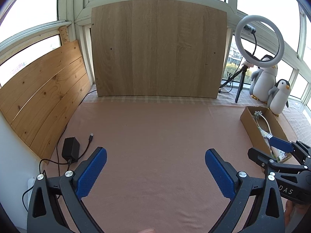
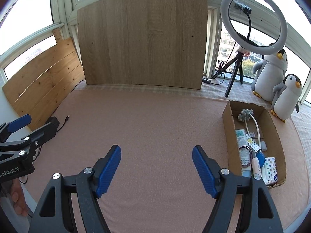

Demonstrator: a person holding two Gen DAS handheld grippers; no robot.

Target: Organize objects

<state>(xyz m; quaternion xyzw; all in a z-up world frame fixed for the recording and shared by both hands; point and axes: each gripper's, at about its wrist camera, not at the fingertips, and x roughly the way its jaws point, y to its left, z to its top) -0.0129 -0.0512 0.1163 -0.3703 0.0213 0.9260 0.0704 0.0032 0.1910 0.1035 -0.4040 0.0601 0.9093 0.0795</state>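
Right wrist view: both grippers spread, nothing between ribbed blue pads
Right gripper (image 2: 156, 168) and left gripper (image 1: 155, 169) hang over matte pink cloth (image 2: 155, 120); rectangular cardboard box (image 2: 229, 134) at right holds small packets, near corner hidden behind a finger

A brown cardboard box (image 2: 231, 136) lies open on the pink cloth at the right side. Inside it lie small items: a grey-headed brush with a white handle (image 2: 245, 115) at the far end, and a star-patterned packet (image 2: 270, 169) at the near end.
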